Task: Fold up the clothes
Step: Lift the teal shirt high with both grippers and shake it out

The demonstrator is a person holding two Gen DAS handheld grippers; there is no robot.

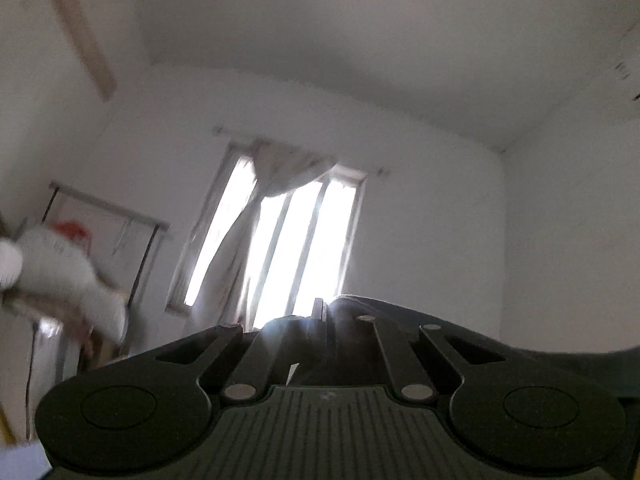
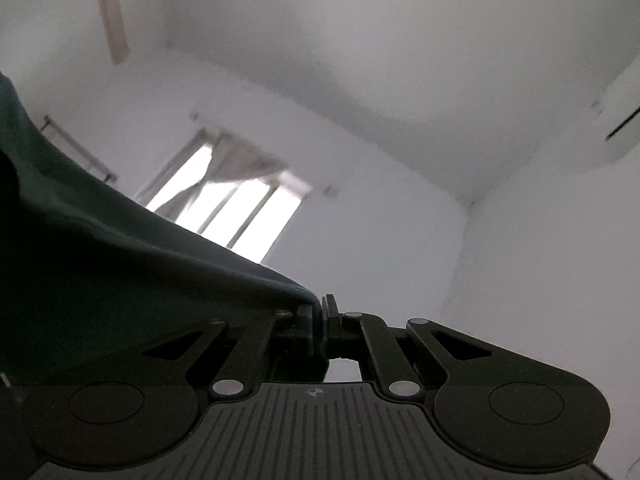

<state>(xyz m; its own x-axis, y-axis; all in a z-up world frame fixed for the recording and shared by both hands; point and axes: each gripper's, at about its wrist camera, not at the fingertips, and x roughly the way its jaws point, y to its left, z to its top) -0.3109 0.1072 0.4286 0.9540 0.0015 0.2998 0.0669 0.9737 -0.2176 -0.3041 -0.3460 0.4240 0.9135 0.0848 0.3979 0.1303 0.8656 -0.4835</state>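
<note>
White walls and ceiling fill both views, with a bright window (image 1: 280, 236) and a knotted curtain (image 1: 288, 168) ahead. At the left, a clothes rack (image 1: 108, 216) is seen behind a blurred white and red shape. The left tool (image 1: 325, 312) is closed on dark cloth (image 1: 400, 320), which trails right. The right tool (image 2: 319, 318) is likewise clamped on the cloth (image 2: 120, 272), which is draped leftward and blocks that side. No writing can be read.
</note>
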